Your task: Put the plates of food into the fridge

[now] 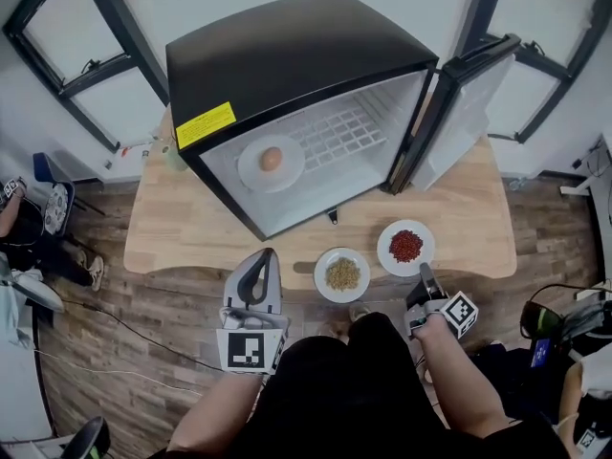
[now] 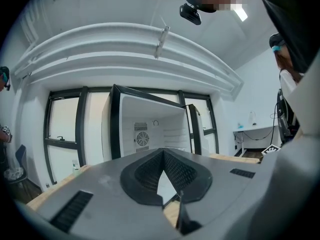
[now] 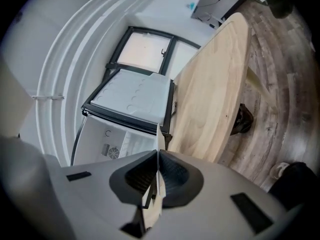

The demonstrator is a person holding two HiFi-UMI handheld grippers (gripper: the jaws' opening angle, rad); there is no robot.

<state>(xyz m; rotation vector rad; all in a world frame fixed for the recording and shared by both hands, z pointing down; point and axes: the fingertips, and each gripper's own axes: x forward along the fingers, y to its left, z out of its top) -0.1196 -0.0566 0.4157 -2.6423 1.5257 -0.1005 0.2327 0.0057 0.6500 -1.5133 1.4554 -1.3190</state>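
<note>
A small black fridge [image 1: 296,55] lies open on the wooden table [image 1: 191,228], and a white plate with a brown egg-like food [image 1: 271,161] sits inside it. Two plates stand near the table's front edge: one of brown grains [image 1: 342,274] and one of red food [image 1: 405,246]. My right gripper [image 1: 425,273] is at the red plate's near rim. In the right gripper view its jaws [image 3: 158,152] are shut on a thin white edge, the plate's rim [image 3: 159,134]. My left gripper [image 1: 258,259] hangs before the table, shut and empty [image 2: 163,151].
The fridge door [image 1: 469,103] stands swung open to the right. A small greenish bottle [image 1: 170,151] is at the table's back left corner. A seated person [image 1: 19,218] is on the floor at far left. Cables run across the wooden floor [image 1: 115,333].
</note>
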